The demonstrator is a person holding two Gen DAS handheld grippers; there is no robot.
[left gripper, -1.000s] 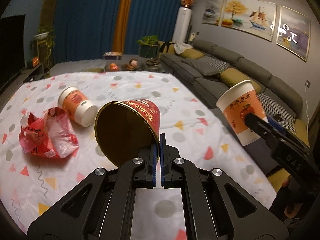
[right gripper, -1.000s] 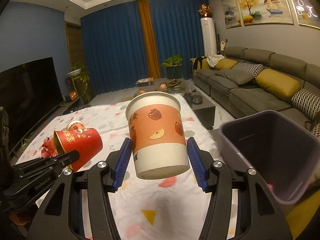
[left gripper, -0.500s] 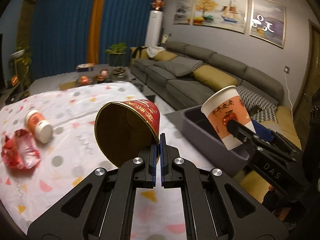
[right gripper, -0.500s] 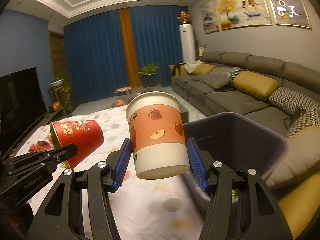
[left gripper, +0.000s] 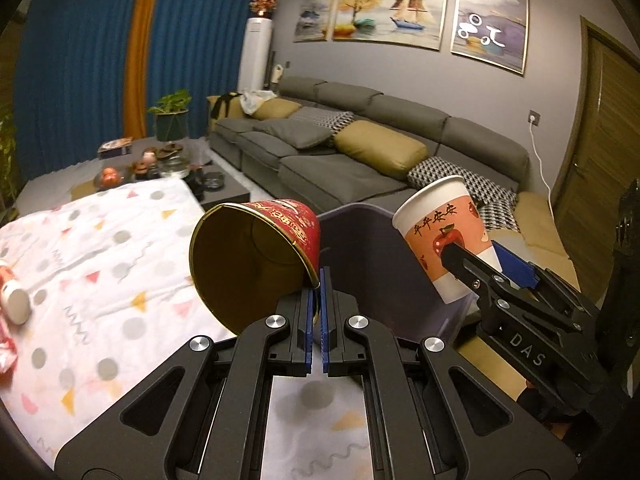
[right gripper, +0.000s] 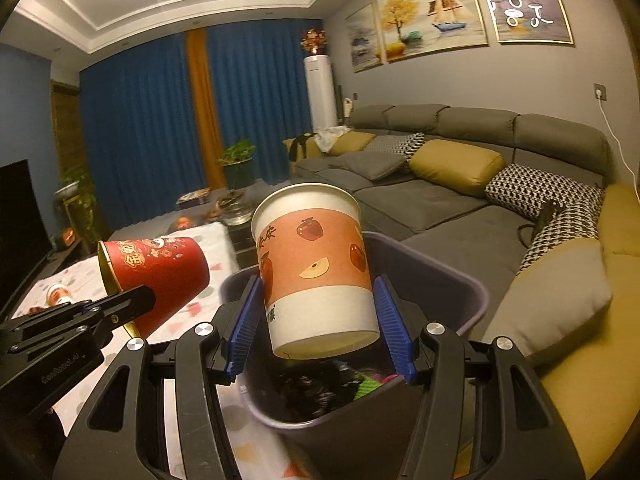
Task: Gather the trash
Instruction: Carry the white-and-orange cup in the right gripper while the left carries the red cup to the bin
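With the left tool [left gripper: 316, 292] pinching the red cup's [left gripper: 256, 264] rim and the right tool [right gripper: 318, 322] clamping the apple cup [right gripper: 316, 264] above the bin [right gripper: 476, 300], the person is best centring each over the opening before releasing.

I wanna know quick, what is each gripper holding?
Left gripper: shut on the red paper cup by its rim.
Right gripper: shut on the orange-and-white paper cup.

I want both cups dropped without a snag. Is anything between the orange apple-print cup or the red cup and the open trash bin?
Nothing visible blocks either. The apple-print cup hangs over the trash bin, whose mouth is open, with some trash inside. The red cup sits at the bin's near edge, beside it.
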